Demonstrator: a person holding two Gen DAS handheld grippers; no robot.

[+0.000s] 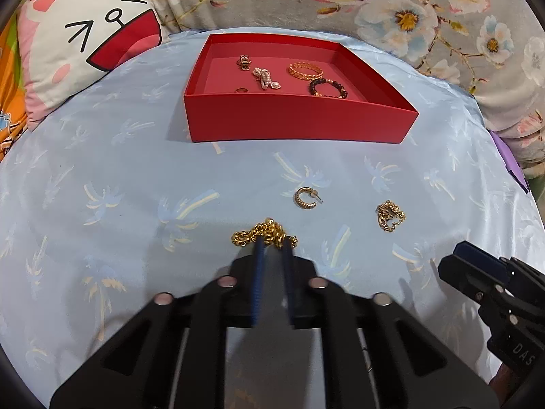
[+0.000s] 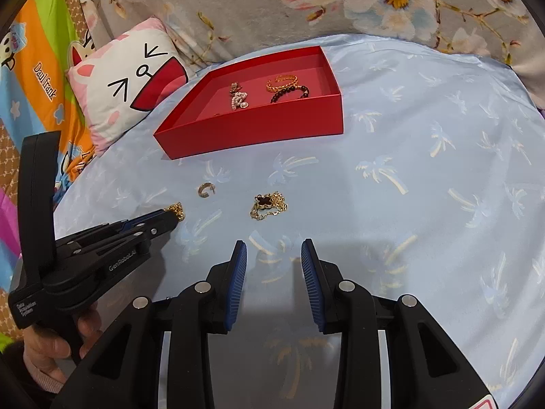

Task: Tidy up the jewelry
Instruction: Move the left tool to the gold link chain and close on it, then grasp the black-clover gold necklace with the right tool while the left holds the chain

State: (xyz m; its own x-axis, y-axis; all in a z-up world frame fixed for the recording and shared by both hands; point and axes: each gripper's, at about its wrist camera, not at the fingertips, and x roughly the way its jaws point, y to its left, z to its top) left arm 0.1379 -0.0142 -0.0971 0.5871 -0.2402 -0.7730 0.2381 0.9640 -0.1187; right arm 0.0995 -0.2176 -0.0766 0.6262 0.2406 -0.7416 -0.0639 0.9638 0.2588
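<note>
Left gripper is pinching chunky gold chain, grip looking partial; we're lifting slowly toward red cardboard tray. Right gripper is idling, fingers spread.

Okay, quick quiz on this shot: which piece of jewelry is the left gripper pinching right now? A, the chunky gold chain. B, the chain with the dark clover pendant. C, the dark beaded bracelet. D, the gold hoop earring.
A: the left gripper has its blue pads closed on the chunky gold chain, while the hoop earring and clover pendant chain lie free on the cloth and the beaded bracelet sits in the red box.
</note>
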